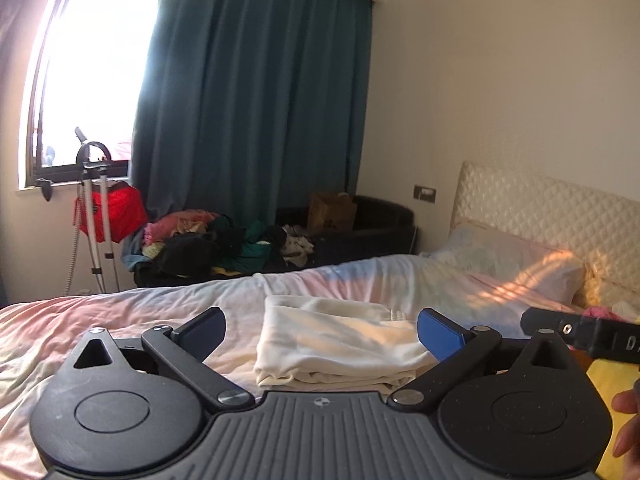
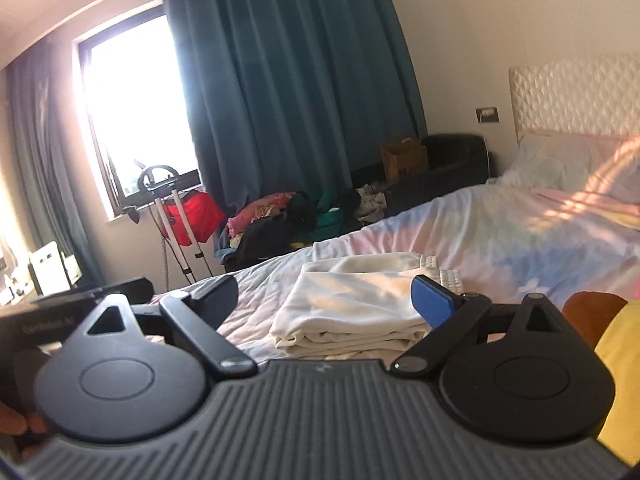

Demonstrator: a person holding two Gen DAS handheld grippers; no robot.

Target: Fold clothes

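Note:
A cream garment [image 1: 336, 340] lies folded in a neat stack on the bed [image 1: 120, 320]; the right wrist view shows the same cream garment [image 2: 352, 312] in front of that gripper. My left gripper [image 1: 320, 334] is held above the bed, short of the stack, jaws wide open with nothing between them. My right gripper [image 2: 326, 302] is likewise raised and open, empty. The right gripper's black body [image 1: 580, 334] shows at the right edge of the left wrist view. The left gripper's body [image 2: 60, 312] shows at the left of the right wrist view.
A heap of mixed clothes [image 1: 212, 244] lies on a dark seat beyond the bed, below teal curtains [image 1: 256, 100]. A garment steamer stand [image 1: 94, 216] with a red cloth stands by the window. A pillow [image 1: 512, 260] and padded headboard [image 1: 552, 212] are at right. Yellow fabric [image 2: 624, 380] is near right.

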